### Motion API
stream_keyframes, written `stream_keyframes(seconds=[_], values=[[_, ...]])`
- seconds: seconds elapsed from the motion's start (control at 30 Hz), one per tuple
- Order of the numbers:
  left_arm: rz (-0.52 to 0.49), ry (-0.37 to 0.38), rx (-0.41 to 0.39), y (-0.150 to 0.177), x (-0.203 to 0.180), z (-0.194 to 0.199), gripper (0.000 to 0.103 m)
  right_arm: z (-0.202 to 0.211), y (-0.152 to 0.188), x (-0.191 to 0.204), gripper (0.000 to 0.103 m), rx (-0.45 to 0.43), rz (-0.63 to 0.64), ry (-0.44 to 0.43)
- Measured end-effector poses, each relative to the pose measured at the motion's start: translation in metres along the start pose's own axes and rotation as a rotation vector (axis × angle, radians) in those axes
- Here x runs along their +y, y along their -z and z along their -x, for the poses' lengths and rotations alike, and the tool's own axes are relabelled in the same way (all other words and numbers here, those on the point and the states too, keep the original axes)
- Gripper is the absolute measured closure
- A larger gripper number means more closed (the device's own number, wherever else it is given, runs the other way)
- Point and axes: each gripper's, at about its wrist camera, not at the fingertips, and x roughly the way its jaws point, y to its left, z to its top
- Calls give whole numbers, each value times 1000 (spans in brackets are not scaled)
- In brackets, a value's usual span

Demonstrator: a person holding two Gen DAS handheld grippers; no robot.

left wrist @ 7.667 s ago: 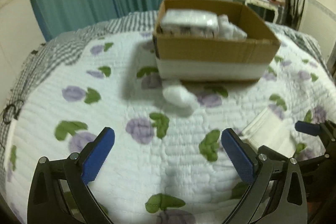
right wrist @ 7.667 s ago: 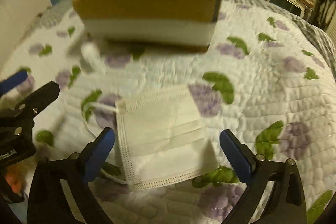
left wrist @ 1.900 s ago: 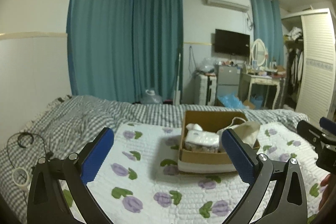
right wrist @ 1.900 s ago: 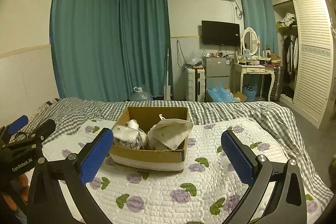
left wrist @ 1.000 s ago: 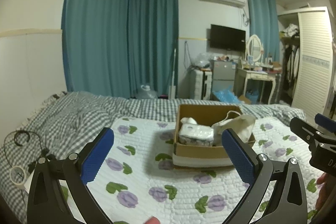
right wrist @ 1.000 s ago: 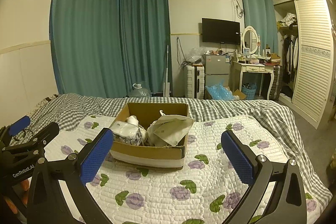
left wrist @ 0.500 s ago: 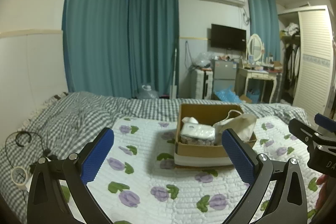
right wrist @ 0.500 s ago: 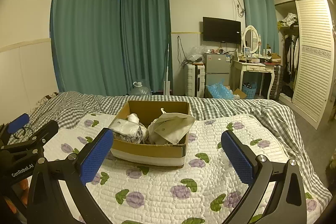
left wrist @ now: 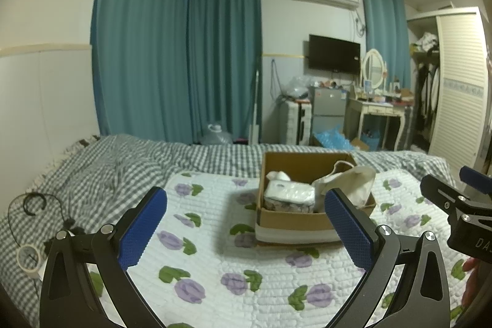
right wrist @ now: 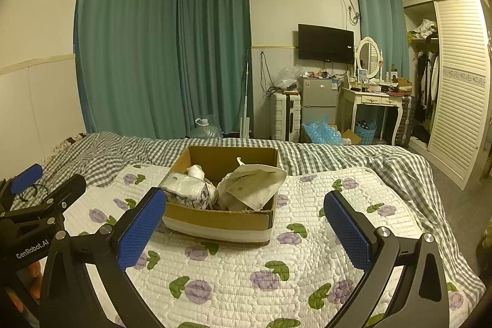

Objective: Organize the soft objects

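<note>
A brown cardboard box (right wrist: 221,217) with a white band around its base sits open on a flower-print quilt on the bed. Inside at the left lies a plastic-wrapped tissue pack (right wrist: 186,192), with a small white wad (right wrist: 196,171) behind it. At the right, a cream face mask (right wrist: 256,180) leans up over the box's right rim, its ear loop poking upward.

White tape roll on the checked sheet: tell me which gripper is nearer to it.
Left. The left gripper hovers just right of the white tape roll; the right gripper hovers farther right, beyond the left one.
</note>
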Motion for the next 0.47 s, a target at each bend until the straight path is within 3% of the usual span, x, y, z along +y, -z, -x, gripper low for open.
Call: stream_keyframes(seconds=[0.47], values=[[9,-12,-5,3,5,1,0,0,0,-1,0,1,1,-3]])
